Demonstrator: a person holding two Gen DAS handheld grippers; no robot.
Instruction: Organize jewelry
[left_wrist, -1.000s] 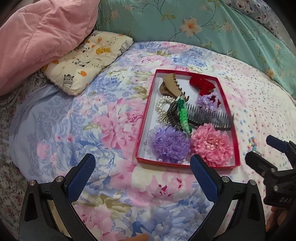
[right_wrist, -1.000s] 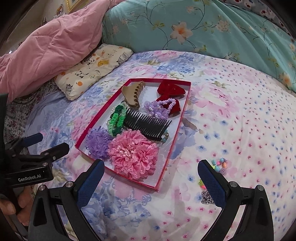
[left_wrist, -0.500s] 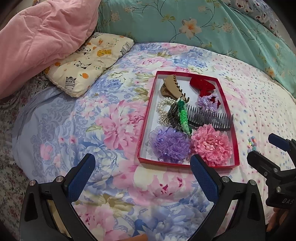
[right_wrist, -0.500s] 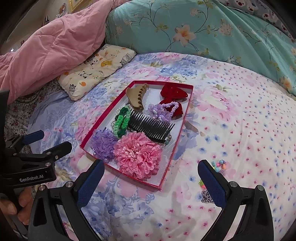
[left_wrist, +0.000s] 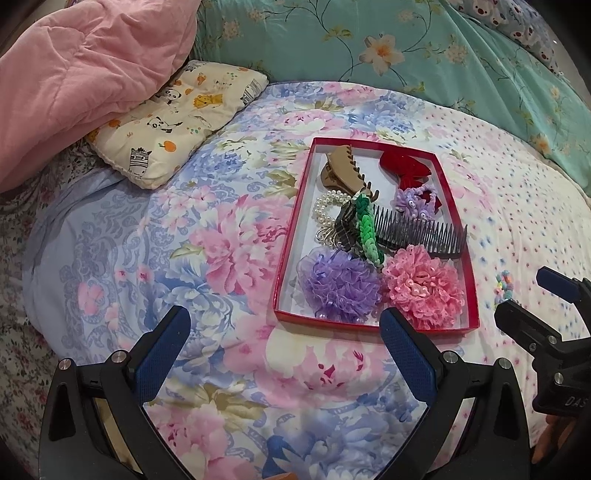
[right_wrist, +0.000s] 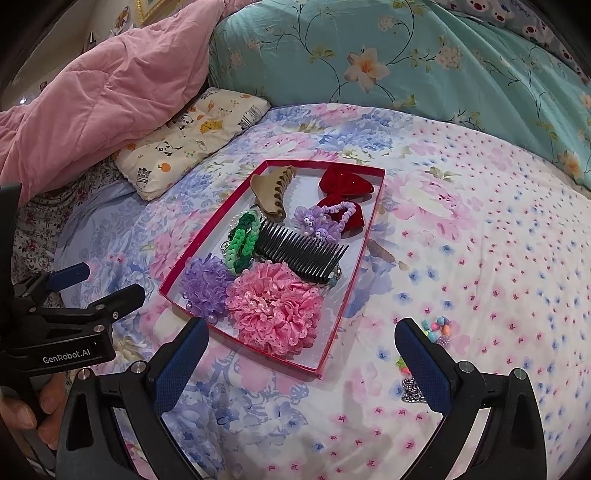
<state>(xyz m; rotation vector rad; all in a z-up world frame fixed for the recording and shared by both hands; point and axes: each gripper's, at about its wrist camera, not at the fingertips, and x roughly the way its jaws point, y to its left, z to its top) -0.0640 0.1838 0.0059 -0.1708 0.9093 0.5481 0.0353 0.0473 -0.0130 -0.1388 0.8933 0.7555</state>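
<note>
A red-rimmed tray (left_wrist: 458, 229) (right_wrist: 364, 254) lies on the flowered bedspread. It holds a pink flower (left_wrist: 423, 291) (right_wrist: 275, 306), a purple flower (left_wrist: 338, 288), a black comb (right_wrist: 299, 251), a green braided band (right_wrist: 242, 240), a tan claw clip (left_wrist: 341, 168), a red bow (right_wrist: 345, 184) and a pearl bracelet (left_wrist: 327, 208). Coloured beads (right_wrist: 439, 328) and a silver chain (right_wrist: 412, 389) lie on the bedspread right of the tray. My left gripper (left_wrist: 284, 347) is open and empty, near the tray's front edge. My right gripper (right_wrist: 301, 354) is open and empty, beside the beads.
A pink quilt (left_wrist: 74, 70) and a small animal-print pillow (left_wrist: 177, 118) lie at the back left. A teal flowered pillow (right_wrist: 406, 55) runs along the back. A small brown object (right_wrist: 384, 251) lies on the bedspread just right of the tray.
Both grippers have drawn back slightly, so the tray sits a little farther away in both views. Both stay open and empty.
</note>
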